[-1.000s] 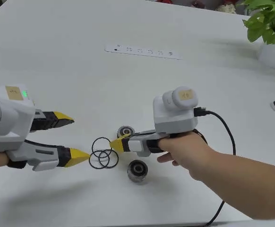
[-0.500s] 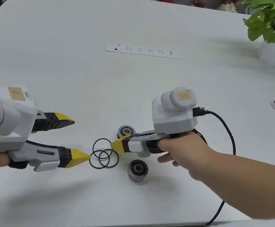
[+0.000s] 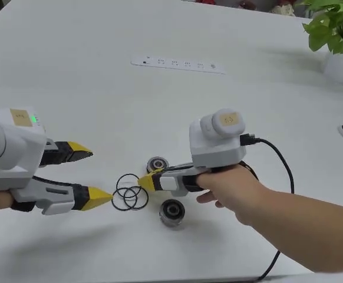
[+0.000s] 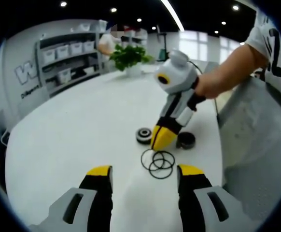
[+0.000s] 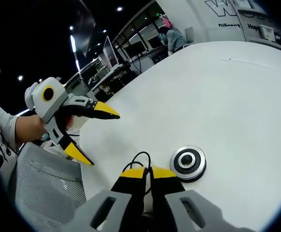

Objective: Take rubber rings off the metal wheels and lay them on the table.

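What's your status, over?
Left gripper open, off the rings. Right gripper shut, tips at the rings; grip on one unclear. Three rings lie on table by two wheels. Power strip well clear.

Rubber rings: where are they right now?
Head view: the rubber rings lie overlapping on the table, between the open left gripper and the shut right gripper, just left of the far wheel and the near wheel.
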A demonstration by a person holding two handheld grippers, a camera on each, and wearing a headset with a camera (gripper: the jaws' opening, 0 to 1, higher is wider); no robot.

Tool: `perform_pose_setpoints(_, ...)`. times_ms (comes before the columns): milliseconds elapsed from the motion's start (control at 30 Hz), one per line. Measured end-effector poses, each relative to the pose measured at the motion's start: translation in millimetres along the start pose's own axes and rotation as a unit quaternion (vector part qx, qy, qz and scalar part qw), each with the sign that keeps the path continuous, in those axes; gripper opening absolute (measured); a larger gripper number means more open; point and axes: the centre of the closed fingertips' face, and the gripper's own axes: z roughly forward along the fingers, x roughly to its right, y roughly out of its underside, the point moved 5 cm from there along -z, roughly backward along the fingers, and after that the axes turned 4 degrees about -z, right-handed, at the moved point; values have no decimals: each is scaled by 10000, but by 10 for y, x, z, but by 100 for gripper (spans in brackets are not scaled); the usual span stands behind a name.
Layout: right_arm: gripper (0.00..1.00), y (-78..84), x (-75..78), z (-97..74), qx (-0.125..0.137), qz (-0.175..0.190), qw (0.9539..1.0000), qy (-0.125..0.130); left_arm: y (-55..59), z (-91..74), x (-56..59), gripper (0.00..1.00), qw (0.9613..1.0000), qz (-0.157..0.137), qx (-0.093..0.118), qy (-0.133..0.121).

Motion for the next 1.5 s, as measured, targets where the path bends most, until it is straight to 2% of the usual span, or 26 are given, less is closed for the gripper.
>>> perform_pose_setpoints(500,3,-1,15,-34,47,-56,10000,26,-11,7,7,55,10000,7,-32,19)
perform_pose_setpoints(1100,7,-128,29,-167,348,-347,9988,73,-39,-25,6,55,10000,17,-18,-21)
perform_pose_setpoints(1500,14,-231,86,-277,597,-438,9971,153,-78,-12,-24,55,10000,-4,0,-36)
